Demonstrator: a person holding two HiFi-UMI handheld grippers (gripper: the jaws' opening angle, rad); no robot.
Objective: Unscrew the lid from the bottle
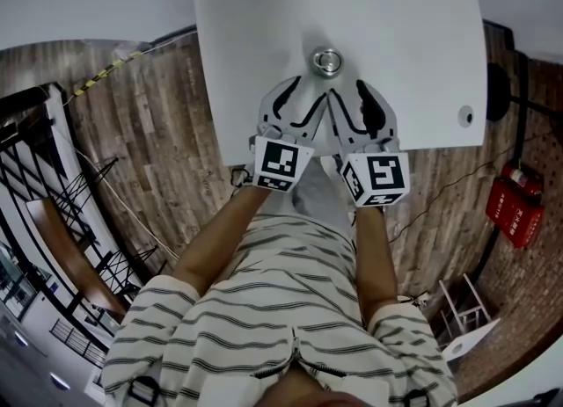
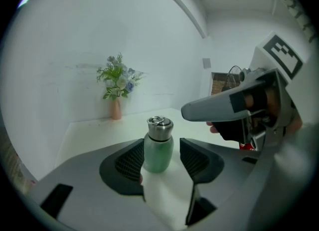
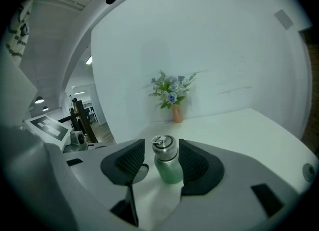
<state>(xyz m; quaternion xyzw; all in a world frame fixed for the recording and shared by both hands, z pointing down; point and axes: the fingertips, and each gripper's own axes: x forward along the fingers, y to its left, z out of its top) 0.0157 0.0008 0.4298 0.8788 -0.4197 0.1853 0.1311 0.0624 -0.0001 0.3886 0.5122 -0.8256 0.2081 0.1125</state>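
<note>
At table [image 1: 413, 27] centre, bottle [image 1: 326, 62] clear of edges; left tongs [image 2: 162, 161], right tongs [image 3: 160, 162] spread.

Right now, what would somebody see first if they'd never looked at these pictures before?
First, the little green bottle with its shiny metal lid, standing alone on the white table. Next, the left gripper and right gripper, side by side and both aimed at the bottle, jaws apart and not gripping it. Behind, at the table's far edge by the wall, stands a small vase of flowers.
</note>
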